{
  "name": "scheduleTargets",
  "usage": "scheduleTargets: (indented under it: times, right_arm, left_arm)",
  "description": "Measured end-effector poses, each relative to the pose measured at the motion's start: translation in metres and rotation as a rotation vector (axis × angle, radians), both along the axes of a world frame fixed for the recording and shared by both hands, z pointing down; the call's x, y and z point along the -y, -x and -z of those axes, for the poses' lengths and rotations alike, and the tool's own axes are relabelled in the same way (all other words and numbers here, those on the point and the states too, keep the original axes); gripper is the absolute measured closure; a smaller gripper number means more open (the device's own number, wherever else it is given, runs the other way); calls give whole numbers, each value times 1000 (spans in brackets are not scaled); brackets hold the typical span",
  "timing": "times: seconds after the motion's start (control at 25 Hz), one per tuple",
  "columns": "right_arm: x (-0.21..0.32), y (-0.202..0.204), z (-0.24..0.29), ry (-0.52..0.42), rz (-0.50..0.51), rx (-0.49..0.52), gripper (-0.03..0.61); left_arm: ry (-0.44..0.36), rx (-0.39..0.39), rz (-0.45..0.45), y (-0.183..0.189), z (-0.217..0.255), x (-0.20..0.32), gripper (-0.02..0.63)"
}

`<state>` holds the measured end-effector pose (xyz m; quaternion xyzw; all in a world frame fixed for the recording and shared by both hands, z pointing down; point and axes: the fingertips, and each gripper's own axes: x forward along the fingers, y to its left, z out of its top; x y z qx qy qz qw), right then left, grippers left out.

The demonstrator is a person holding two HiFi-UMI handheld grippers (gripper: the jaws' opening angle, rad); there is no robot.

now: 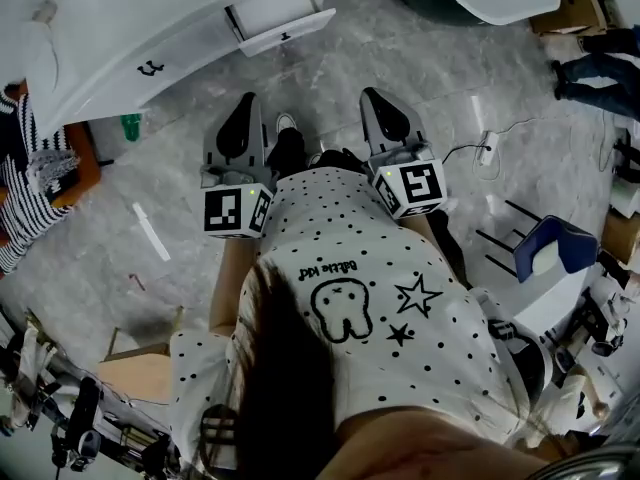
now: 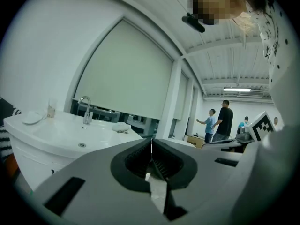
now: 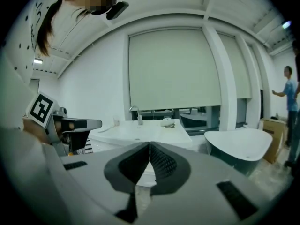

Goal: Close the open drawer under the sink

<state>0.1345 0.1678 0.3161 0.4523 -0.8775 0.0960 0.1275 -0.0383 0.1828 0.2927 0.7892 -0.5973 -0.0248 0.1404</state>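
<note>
There, the white drawer (image 1: 281,20) stands pulled out, perhaps dark-handled.

White sink unit (image 1: 130,28), white drawer (image 1: 283,20), grey marbled floor (image 1: 330,78), grey left claw (image 1: 246,100) and right claw (image 1: 373,95) with black pads, black-and-white square-patterned marker cubes (image 1: 236,211), white shirt (image 1: 350,258) with black polka dots, black-and-white striped sleeve (image 1: 25,188), blue chair (image 1: 560,243).
</note>
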Motion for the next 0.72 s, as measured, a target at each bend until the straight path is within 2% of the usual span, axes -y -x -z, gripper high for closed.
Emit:
scheduleTargets:
  times: [0.2,0.4,0.72]
  right_arm:
    - [24,2,-8,22,-50,2,565]
    - [39,4,-17,52,-58,-11,565]
    - [89,8,-20,70,10,-12,565]
  left_arm:
    - [17,6,-22,11,-8,27,603]
    - [51,-8,-16,19,-17,39,603]
    - [73,-22,64,24,-20,75,603]
